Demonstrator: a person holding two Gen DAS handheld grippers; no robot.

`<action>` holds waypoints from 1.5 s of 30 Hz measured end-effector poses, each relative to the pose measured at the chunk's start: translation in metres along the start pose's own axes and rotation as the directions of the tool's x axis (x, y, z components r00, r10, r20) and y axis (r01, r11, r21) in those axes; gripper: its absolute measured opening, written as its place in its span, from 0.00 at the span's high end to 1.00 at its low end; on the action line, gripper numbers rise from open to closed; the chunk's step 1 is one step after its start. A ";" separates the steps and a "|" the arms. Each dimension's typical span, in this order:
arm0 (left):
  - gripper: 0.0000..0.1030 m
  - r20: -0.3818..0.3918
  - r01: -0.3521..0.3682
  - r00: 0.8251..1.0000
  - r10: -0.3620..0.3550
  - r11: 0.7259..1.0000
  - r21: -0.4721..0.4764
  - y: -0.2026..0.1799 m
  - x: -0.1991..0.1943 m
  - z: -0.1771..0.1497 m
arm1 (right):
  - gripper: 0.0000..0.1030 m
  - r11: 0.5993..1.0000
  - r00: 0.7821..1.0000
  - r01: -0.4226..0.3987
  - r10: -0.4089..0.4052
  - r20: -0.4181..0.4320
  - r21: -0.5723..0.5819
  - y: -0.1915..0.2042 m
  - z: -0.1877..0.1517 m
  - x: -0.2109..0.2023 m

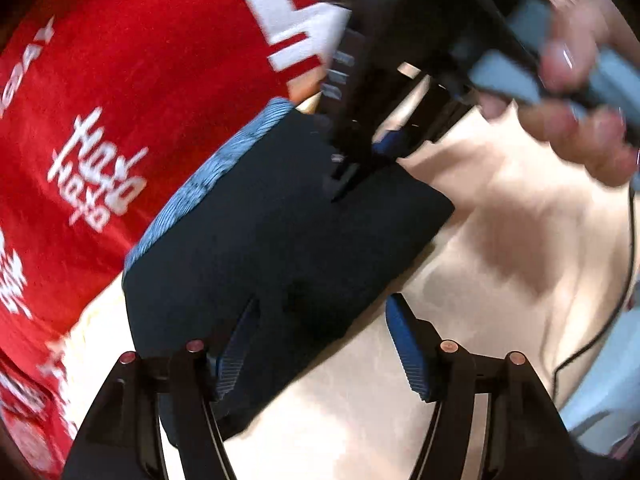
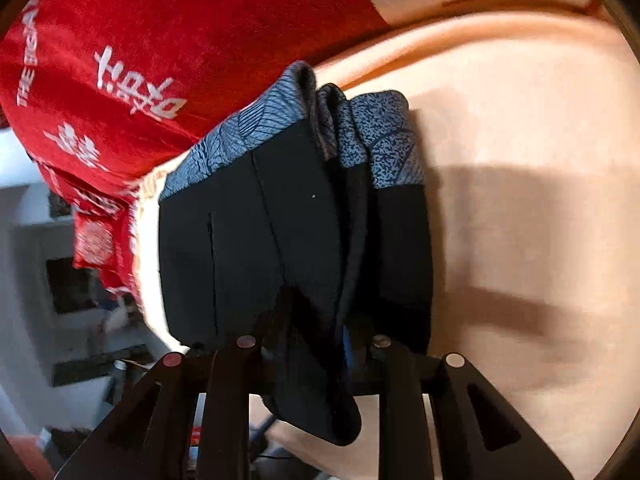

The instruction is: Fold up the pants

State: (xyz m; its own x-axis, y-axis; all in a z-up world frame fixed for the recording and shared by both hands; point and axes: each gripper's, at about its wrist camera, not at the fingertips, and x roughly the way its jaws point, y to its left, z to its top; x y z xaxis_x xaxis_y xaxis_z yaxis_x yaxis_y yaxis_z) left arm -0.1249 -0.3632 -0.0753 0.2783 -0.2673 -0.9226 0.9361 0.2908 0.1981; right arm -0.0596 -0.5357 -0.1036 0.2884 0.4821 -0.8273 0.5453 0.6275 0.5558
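The dark navy pants (image 1: 280,248) with a blue patterned waistband (image 1: 208,176) lie folded into a small bundle on the cream bed sheet (image 1: 500,220). My left gripper (image 1: 320,356) is open, its blue pads spread around the near edge of the bundle. My right gripper (image 1: 360,160) comes in from the far side in the left wrist view and pinches the far edge. In the right wrist view the right gripper (image 2: 316,340) is shut on the pants (image 2: 248,240), whose bunched folds (image 2: 344,136) hang between the fingers.
A red blanket with white lettering (image 1: 120,100) lies beside the pants; it also shows in the right wrist view (image 2: 140,60). A hand (image 1: 580,120) holds the right gripper's handle. A black cable (image 1: 624,280) runs along the right. Room furniture (image 2: 60,280) shows past the bed edge.
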 end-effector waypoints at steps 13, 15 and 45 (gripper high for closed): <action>0.35 -0.115 -0.032 0.993 -0.018 0.907 -0.420 0.132 0.013 -0.025 | 0.54 0.929 0.938 0.345 -0.337 0.082 -0.131 0.035 -0.024 0.004; 0.35 -0.144 -0.027 0.988 -0.049 0.876 -0.481 0.149 0.018 -0.033 | 0.52 0.919 0.926 0.376 -0.367 0.090 -0.119 0.037 -0.027 0.007; 0.12 -0.201 0.009 0.968 -0.152 0.819 -0.574 0.192 0.049 -0.057 | 0.35 0.818 0.816 0.575 -0.571 0.092 -0.020 0.085 -0.072 0.007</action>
State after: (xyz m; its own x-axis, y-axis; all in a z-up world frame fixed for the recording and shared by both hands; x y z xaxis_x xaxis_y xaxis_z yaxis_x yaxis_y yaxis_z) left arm 0.0559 -0.2678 -0.1012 0.0837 -0.1179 -0.9895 0.6451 0.7633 -0.0364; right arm -0.0674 -0.4347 -0.0565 -0.0039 -0.0208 -0.9998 0.5962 0.8026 -0.0190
